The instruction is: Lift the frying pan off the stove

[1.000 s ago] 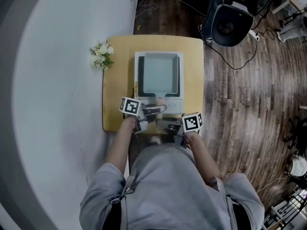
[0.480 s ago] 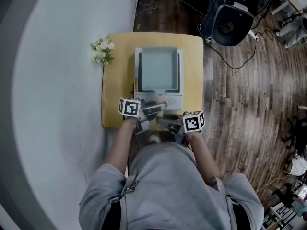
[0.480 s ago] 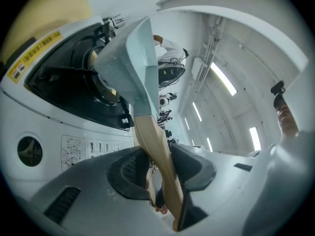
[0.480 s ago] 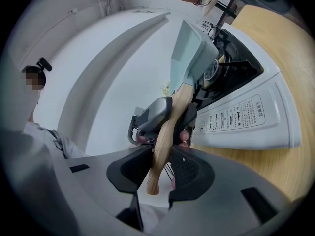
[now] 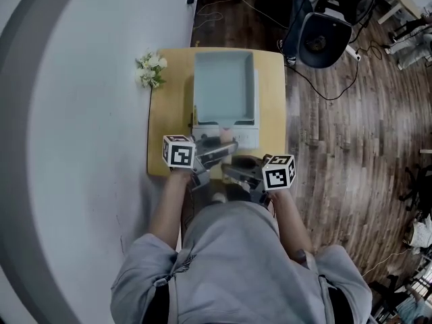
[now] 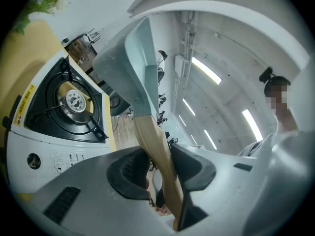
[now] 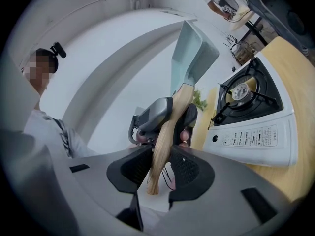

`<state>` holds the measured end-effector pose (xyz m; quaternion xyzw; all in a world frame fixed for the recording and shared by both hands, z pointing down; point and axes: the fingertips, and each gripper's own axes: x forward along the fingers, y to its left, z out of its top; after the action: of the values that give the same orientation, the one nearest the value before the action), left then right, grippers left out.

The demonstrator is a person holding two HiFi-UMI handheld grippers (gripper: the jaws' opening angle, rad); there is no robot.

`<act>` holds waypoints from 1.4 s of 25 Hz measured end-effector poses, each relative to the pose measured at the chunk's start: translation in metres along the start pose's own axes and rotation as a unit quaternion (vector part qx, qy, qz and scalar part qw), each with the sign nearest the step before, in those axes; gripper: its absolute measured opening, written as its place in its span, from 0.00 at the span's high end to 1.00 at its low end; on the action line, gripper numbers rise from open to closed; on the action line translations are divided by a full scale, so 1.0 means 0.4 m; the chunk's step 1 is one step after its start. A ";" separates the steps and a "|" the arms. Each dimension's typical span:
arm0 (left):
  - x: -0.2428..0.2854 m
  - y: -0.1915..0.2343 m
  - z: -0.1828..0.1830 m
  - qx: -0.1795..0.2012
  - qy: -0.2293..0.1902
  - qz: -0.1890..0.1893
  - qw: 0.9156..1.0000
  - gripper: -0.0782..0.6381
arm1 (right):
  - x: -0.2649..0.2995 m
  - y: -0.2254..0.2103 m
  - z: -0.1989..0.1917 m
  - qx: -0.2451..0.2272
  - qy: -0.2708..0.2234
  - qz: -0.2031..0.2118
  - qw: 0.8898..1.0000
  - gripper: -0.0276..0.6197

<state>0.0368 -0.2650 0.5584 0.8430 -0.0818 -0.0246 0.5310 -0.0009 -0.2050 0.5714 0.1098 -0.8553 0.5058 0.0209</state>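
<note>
Flowers (image 5: 150, 69): at the surface's (image 5: 170, 113) left edge.
Left hand-held gripper (image 6: 160, 168): clamped on the wooden handle (image 6: 153, 144).
Frying pan (image 5: 224, 86): held in the air, tilted, clear of the burner.
Stove (image 6: 64, 107): white, on the surface, its burner uncovered.
Right hand-held gripper (image 7: 157, 168): clamped near the handle's end.
</note>
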 end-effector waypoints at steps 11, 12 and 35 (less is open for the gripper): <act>-0.052 -0.195 -0.038 0.081 -0.008 -0.010 0.997 0.71 | -0.017 0.177 -0.039 -0.079 -0.013 0.004 0.997 0.78; -0.057 -0.213 -0.045 0.087 -0.011 -0.012 0.996 0.71 | -0.019 0.194 -0.046 -0.085 -0.014 0.005 0.996 0.78; -0.204 -0.568 -0.309 0.178 -0.023 -0.038 0.983 0.70 | -0.046 0.554 -0.305 -0.170 -0.047 0.008 0.984 0.78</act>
<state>-0.0025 -0.0455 0.4039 0.9258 -0.0649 -0.0488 0.3693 -0.0385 0.0069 0.4374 0.1216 -0.9296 0.3478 -0.0049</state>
